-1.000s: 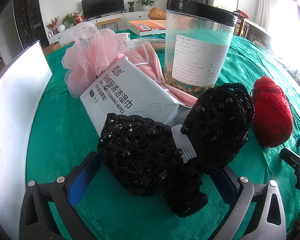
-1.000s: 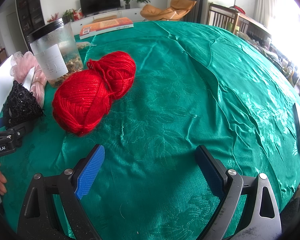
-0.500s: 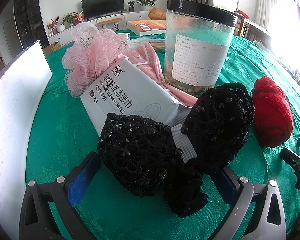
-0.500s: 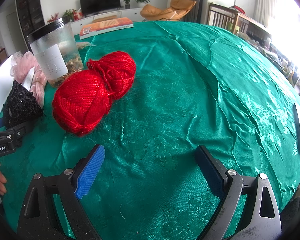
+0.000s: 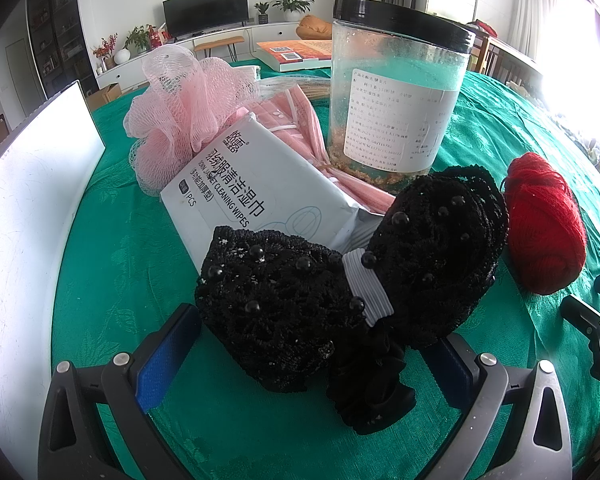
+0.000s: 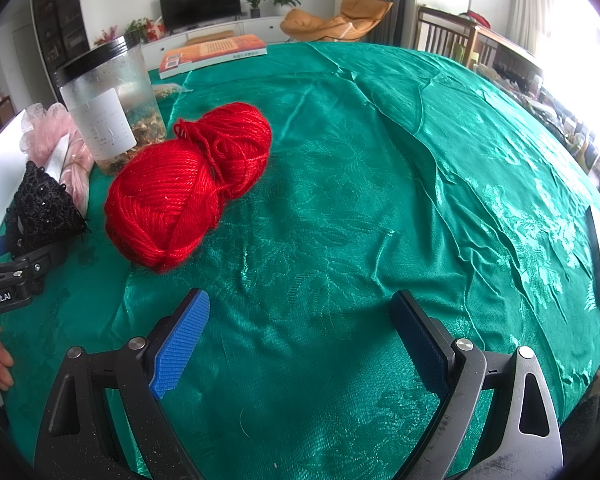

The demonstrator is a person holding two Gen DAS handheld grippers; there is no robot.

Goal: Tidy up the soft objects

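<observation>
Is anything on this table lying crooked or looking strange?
Yes. The wipes pack lies tilted, propped on the pink items behind it. The black beaded hair bow leans against its front edge. The green tablecloth is wrinkled. Nothing looks spilled.

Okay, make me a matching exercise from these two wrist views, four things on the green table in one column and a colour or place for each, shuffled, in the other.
Things:
1. yarn ball
2. bath pouf
3. beaded bow
4. clear jar

Descriptions:
A. black, between the left gripper's open fingers
B. pink mesh, behind the wipes pack
C. black lid, crumbs at the bottom
D. red, right of the bow

Pairs: 1-D, 2-B, 3-A, 4-C
</observation>
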